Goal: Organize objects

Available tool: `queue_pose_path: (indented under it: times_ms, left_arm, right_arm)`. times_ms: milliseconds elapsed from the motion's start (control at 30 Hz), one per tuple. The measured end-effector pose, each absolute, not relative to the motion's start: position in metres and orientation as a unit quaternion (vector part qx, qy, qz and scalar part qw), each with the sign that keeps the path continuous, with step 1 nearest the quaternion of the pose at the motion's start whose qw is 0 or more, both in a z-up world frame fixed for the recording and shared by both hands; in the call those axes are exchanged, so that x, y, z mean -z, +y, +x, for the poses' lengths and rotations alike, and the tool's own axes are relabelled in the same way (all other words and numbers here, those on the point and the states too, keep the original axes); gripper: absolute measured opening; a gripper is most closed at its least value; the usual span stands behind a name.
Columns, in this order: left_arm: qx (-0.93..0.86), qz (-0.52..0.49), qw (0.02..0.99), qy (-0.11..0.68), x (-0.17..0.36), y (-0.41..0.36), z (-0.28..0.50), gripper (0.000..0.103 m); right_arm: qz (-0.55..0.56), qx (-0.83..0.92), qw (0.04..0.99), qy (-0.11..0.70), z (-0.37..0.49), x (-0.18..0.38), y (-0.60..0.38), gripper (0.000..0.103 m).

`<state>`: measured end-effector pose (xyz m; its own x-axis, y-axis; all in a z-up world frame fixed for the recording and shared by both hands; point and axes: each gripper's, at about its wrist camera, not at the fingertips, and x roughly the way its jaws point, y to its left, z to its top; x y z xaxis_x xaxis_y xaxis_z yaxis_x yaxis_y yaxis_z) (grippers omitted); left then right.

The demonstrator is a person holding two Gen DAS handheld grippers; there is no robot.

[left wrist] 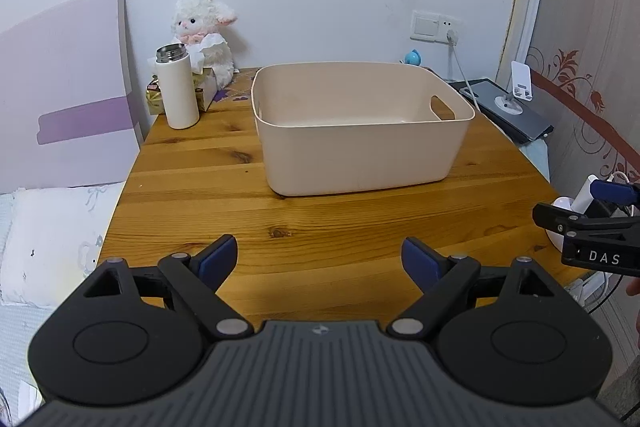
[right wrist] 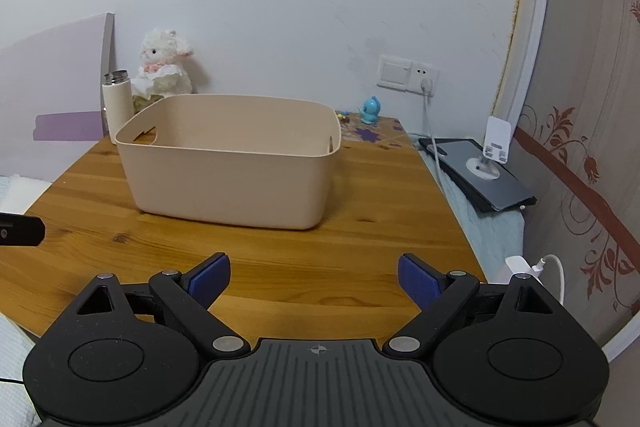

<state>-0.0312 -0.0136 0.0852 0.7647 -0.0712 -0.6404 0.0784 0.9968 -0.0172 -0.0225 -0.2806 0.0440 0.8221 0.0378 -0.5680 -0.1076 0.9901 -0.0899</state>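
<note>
A beige plastic bin (left wrist: pixel 360 163) with cut-out handles stands on the wooden table (left wrist: pixel 200 195), and nothing shows inside it. It also shows in the right wrist view (right wrist: pixel 228 183). A white thermos (left wrist: pixel 177 87) stands at the back left; it shows in the right wrist view (right wrist: pixel 117 107) too. A white plush lamb (left wrist: pixel 204 31) sits behind it. My left gripper (left wrist: pixel 319 261) is open and empty over the table's near edge. My right gripper (right wrist: pixel 314 277) is open and empty, in front of the bin. Its side shows at the right of the left wrist view (left wrist: pixel 588 227).
A small blue figurine (right wrist: pixel 370 111) stands at the table's back right. A tablet (right wrist: pixel 480 175) with a white phone stand (right wrist: pixel 494 147) lies on a side surface to the right. A wall socket (right wrist: pixel 408 73) holds a white cable. A bed with a pillow (left wrist: pixel 48 239) lies left.
</note>
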Motion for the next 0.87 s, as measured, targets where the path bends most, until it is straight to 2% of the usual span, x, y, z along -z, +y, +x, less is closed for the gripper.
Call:
queue_pose_path:
  times_ms: [133,233,867]
  left_arm:
    - [0.043,0.007,0.939,0.342,-0.0854,-0.0157,-0.0312,0.091]
    - [0.042,0.005,0.937,0.346,-0.0846,-0.0171,-0.0304,0.096]
    - [0.037,0.017,0.937,0.347,-0.083,-0.018,-0.0247,0.096]
  right_arm:
    - [-0.059,-0.037,0.954,0.293,-0.0235,-0.0452,-0.2814,0.092]
    - [-0.059,-0.04,0.954,0.29,-0.0238,-0.0469,-0.2821,0.092]
    - [-0.06,-0.047,0.953,0.294,-0.016,-0.0445,-0.2823,0.092]
